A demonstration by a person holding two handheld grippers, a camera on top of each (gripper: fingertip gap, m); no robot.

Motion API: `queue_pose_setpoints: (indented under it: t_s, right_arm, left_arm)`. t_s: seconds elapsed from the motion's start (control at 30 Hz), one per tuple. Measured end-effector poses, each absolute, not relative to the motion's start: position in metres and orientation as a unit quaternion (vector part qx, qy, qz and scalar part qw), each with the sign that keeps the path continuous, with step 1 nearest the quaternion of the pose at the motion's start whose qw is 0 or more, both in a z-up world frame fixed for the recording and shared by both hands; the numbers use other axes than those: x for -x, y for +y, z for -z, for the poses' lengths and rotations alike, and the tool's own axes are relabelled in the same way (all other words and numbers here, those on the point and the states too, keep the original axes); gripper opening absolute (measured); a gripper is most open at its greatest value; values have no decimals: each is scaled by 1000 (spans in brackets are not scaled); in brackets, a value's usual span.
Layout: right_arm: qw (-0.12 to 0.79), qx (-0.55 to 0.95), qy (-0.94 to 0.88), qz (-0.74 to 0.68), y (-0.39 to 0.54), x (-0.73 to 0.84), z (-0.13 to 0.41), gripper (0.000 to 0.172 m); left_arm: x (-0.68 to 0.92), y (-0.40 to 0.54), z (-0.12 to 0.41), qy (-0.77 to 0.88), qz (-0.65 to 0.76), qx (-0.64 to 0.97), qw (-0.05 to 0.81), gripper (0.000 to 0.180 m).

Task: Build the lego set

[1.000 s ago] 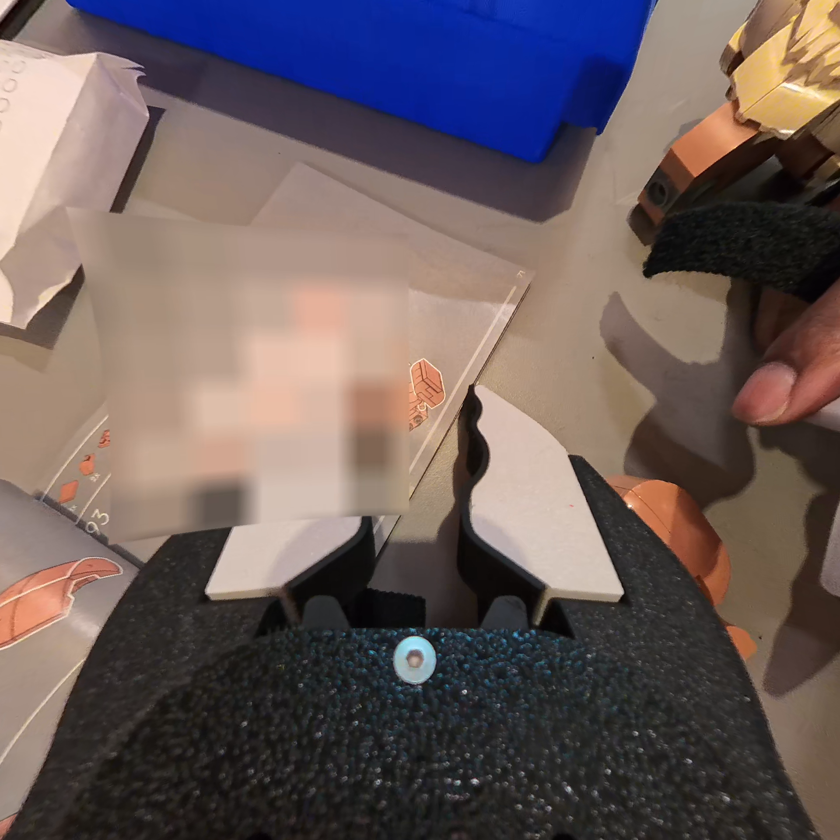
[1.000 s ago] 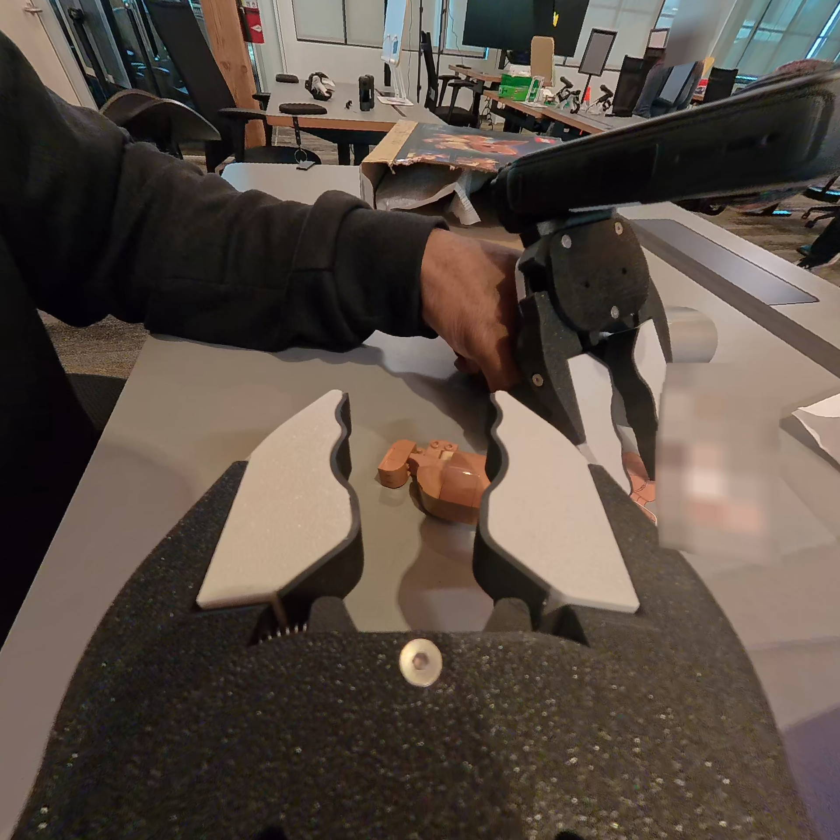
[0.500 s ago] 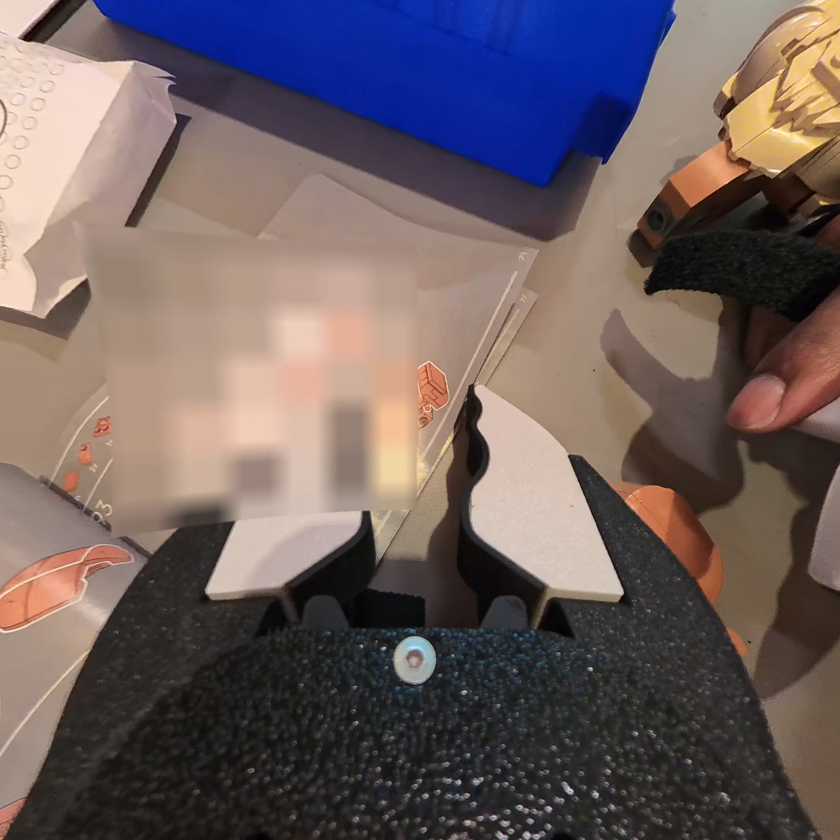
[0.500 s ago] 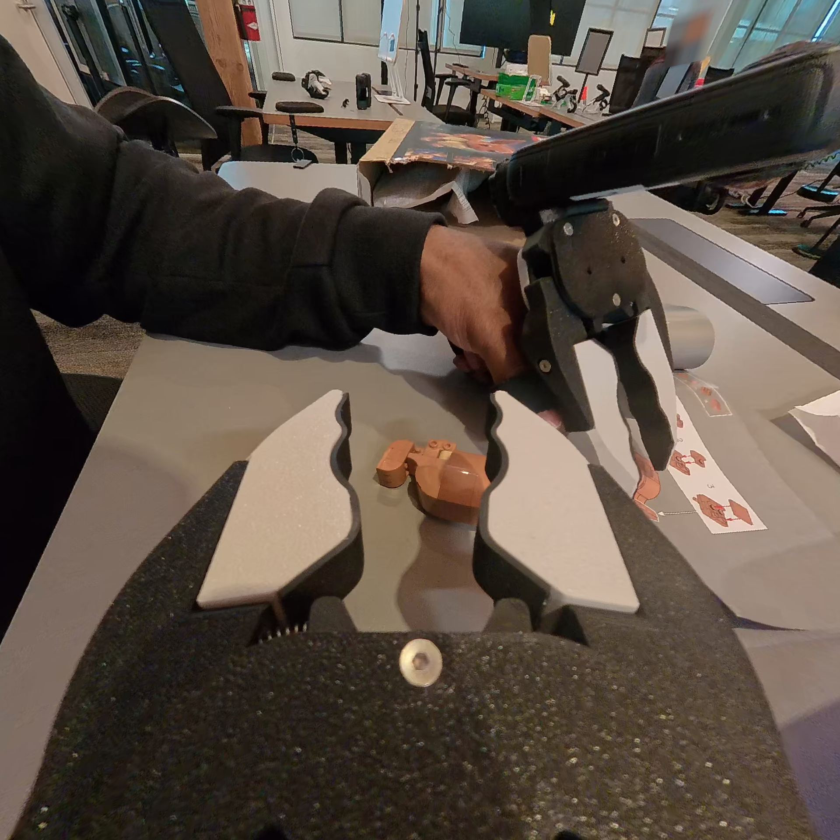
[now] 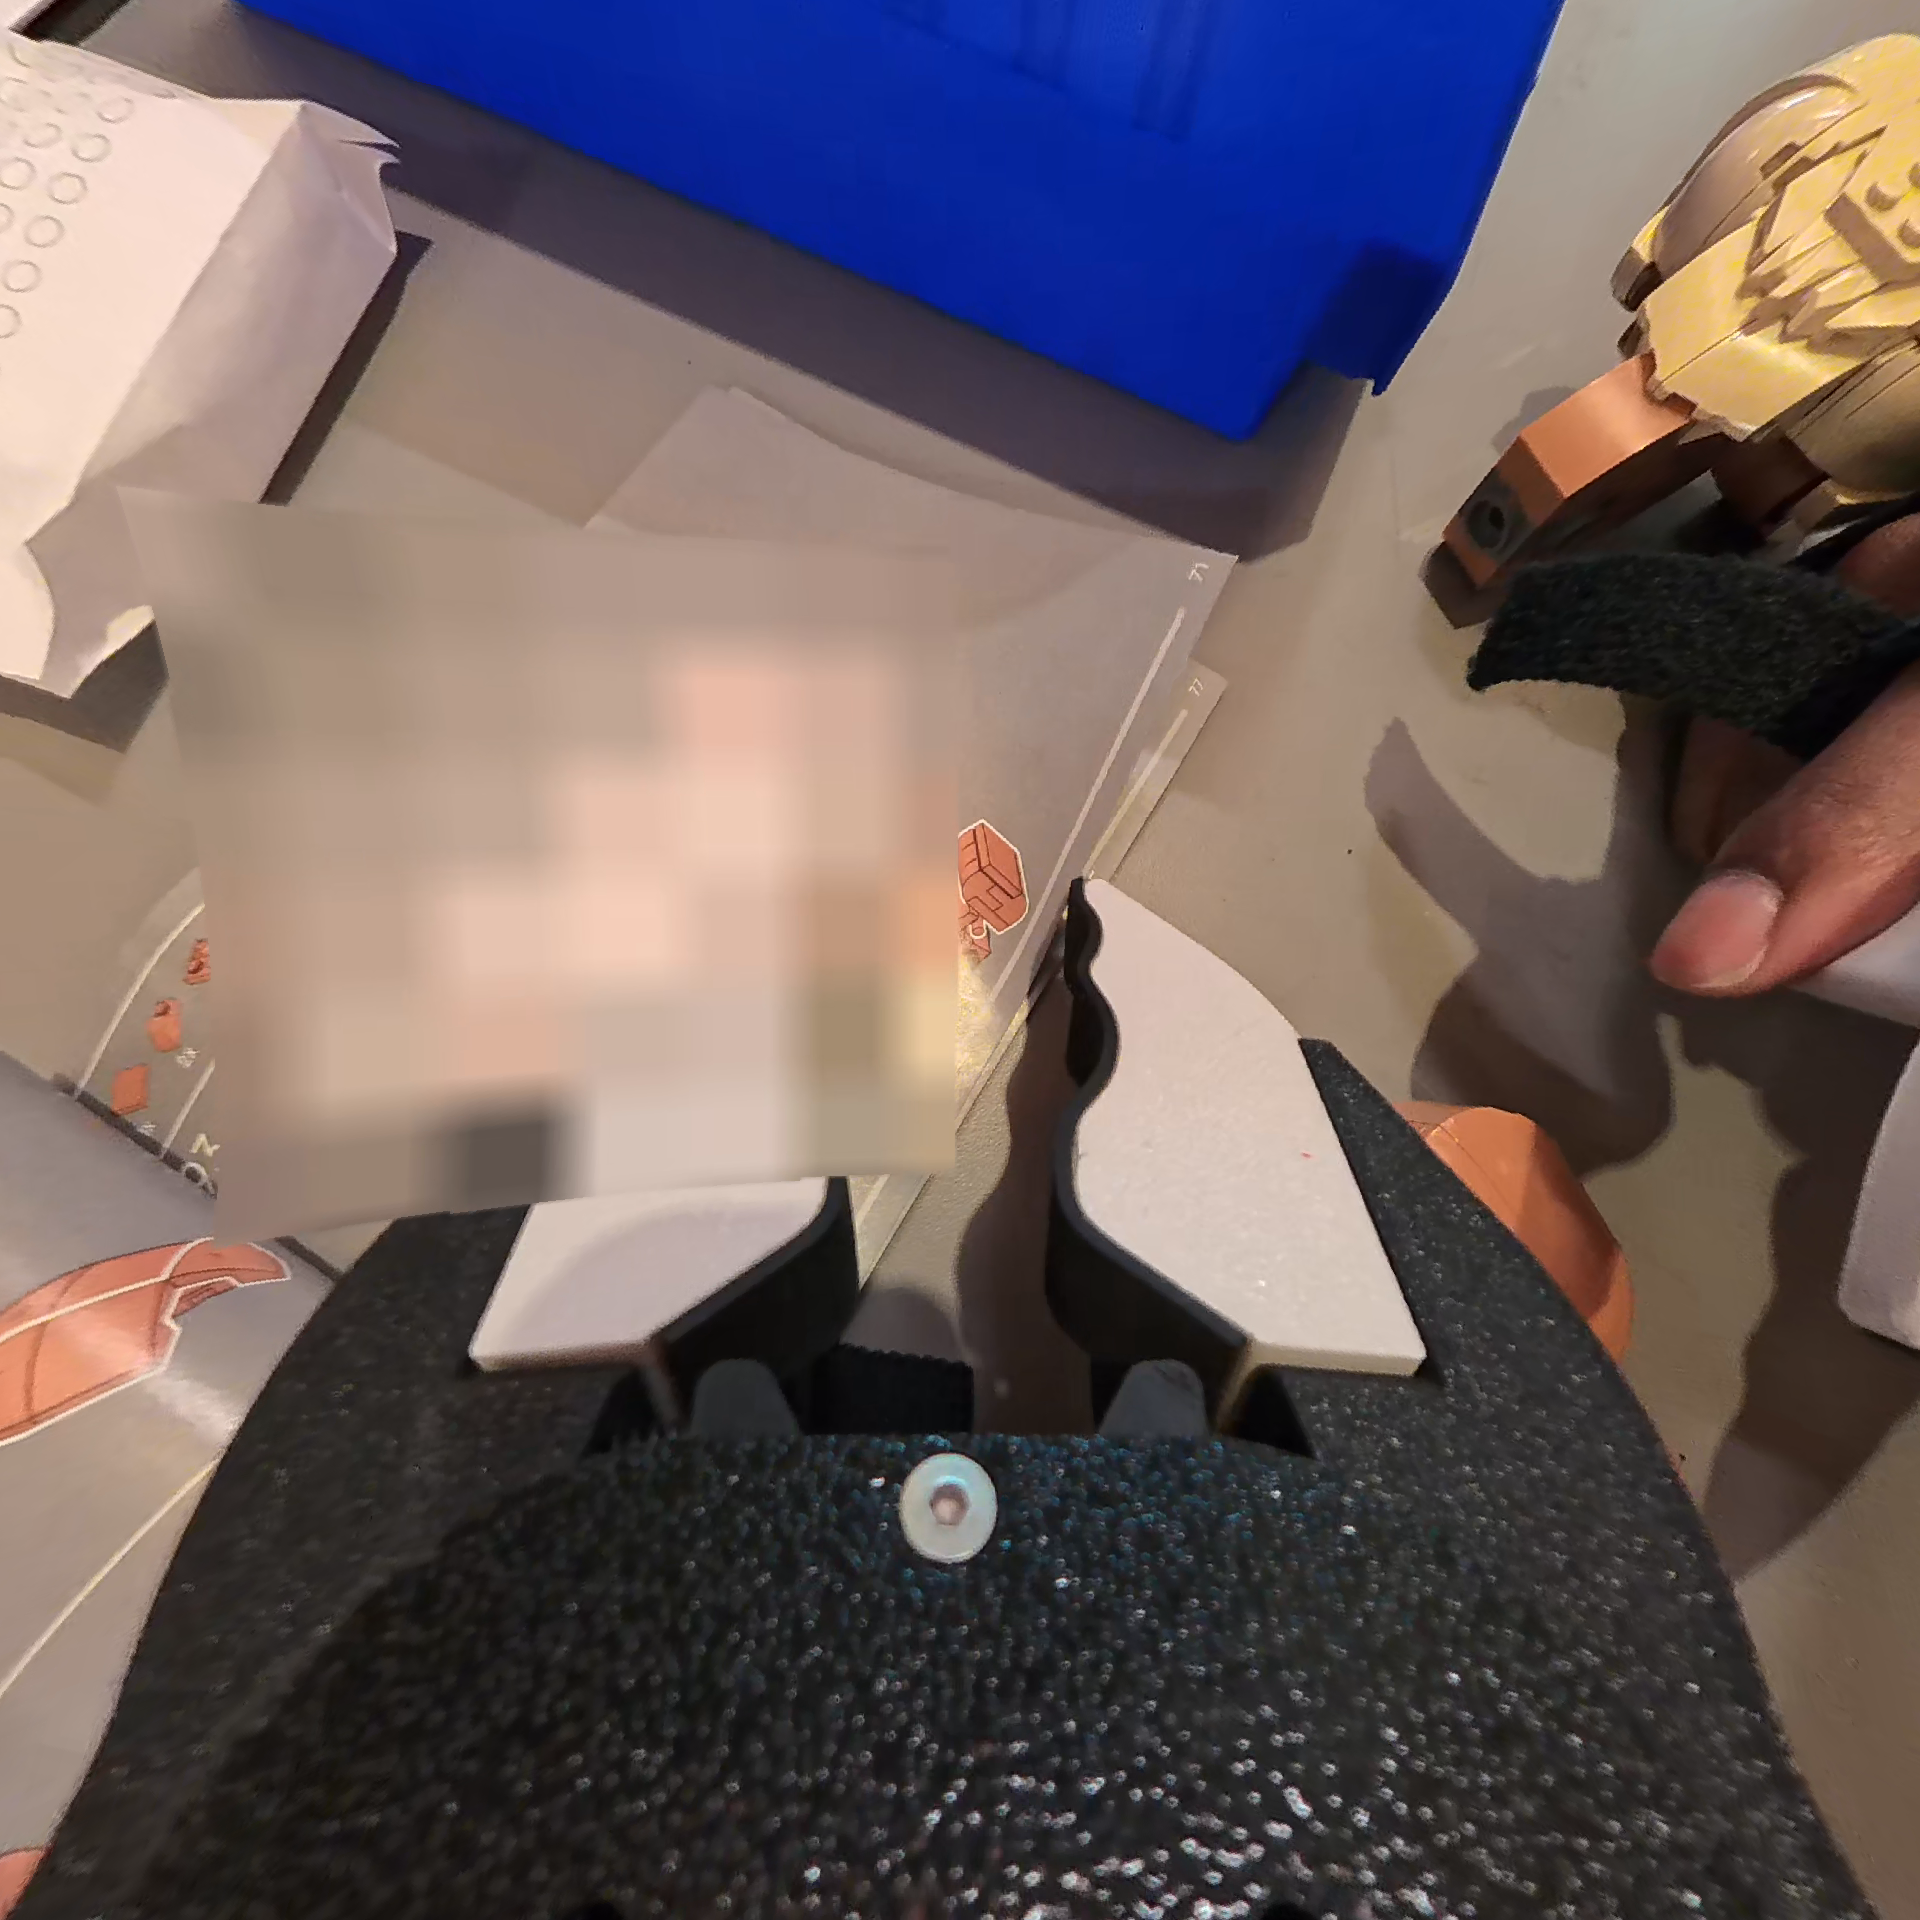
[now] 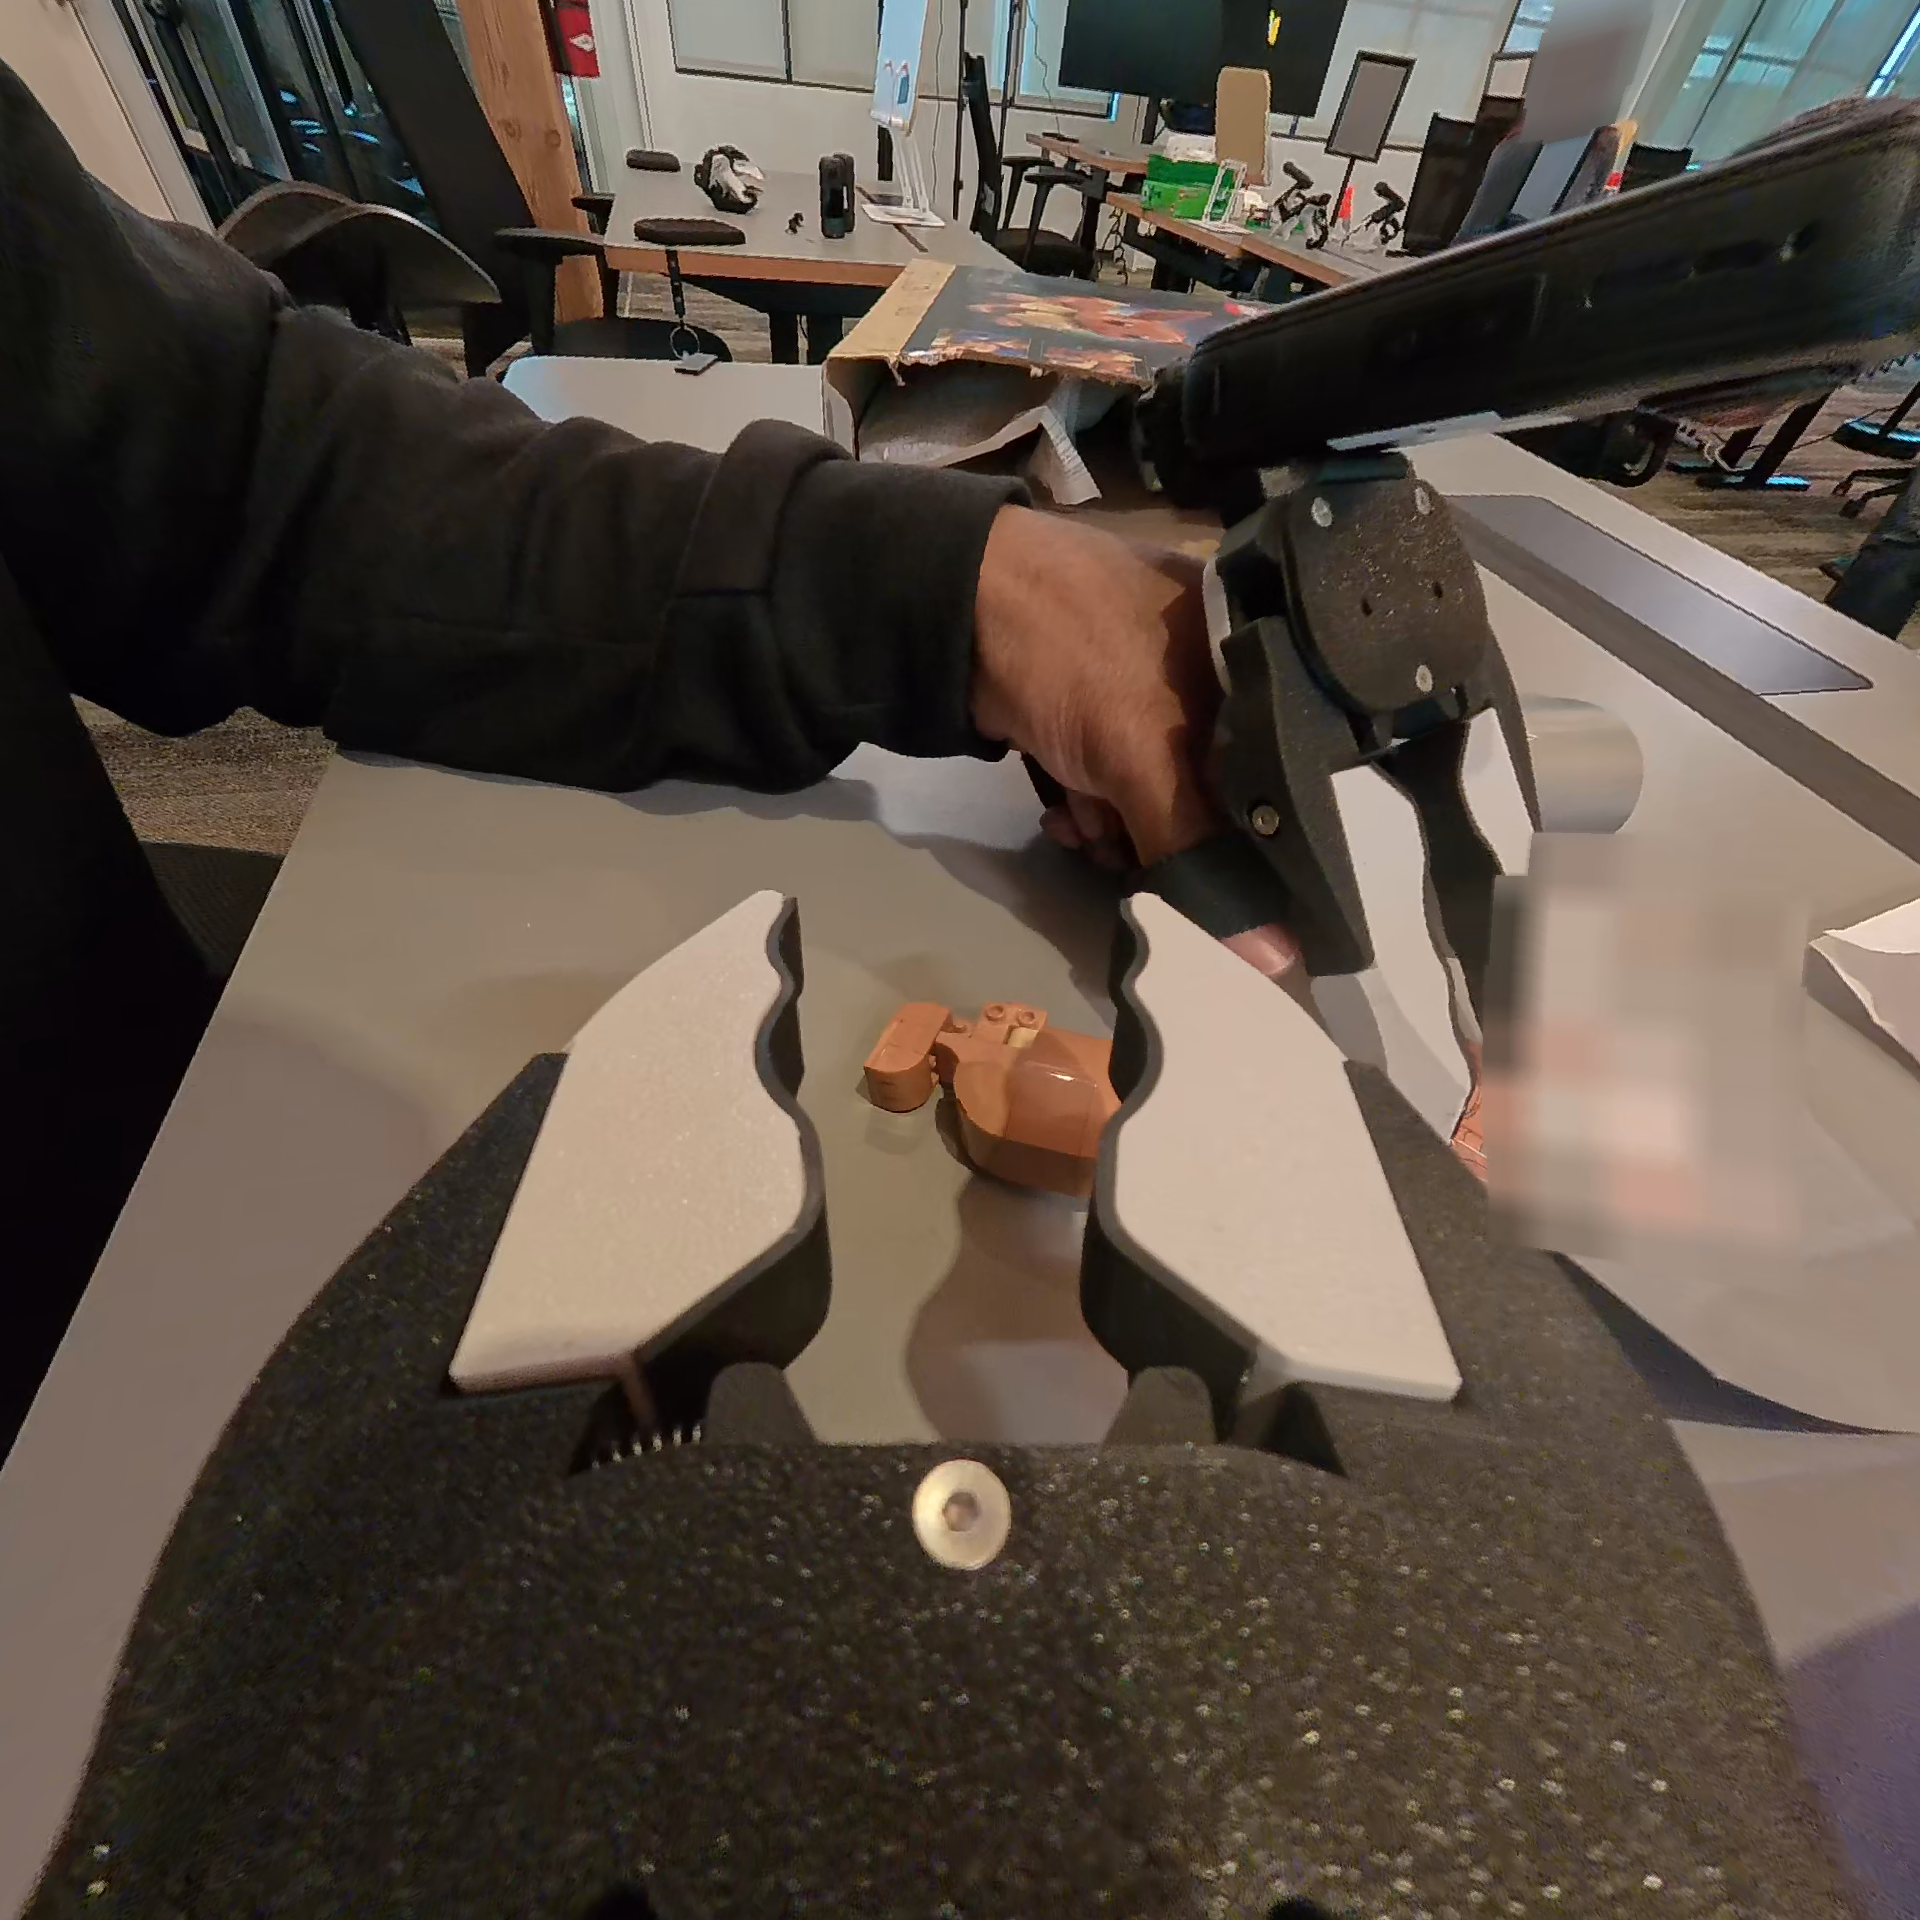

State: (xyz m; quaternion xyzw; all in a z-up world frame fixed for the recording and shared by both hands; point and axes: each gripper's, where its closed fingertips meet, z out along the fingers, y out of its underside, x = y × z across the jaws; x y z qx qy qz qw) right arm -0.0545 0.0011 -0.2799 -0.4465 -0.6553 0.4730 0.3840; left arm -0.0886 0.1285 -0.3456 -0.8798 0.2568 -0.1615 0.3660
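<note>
Over the open instruction booklet my left gripper points steeply down at the table. A blurred patch covers one of its fingers in its own camera, so I go by the other camera: there its two fingers stand apart with nothing clamped between them. The one fingertip I can see sits just beside the booklet's right edge, where a top page lies slightly off the page under it. I cannot tell whether that tip touches the paper.

Ahead of the booklet stands a blue bin, with a torn white paper bag to its left. To the far right is a tan and brown brick model.

My right gripper hangs low over the bare table, jaws wide and gripping nothing. A small brown brick piece lies on the table between its fingers. It is tight up against the right-hand finger and well clear of the other, so neither pad is pressing on it. The left hand on the other gripper is just beyond it.
</note>
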Motion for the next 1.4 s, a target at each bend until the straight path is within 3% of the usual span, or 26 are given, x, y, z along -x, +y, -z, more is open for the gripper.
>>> queue_pose_setpoints:
  t_s: [0.93,1.4]
  right_arm:
    - [385,449,-654,-471,3,54,280,56]
    - [386,450,-653,-471,4,55,280,56]
  left_arm:
    - [92,132,342,245,155,880,377,39]
    - [94,134,334,238,156,871,400,16]
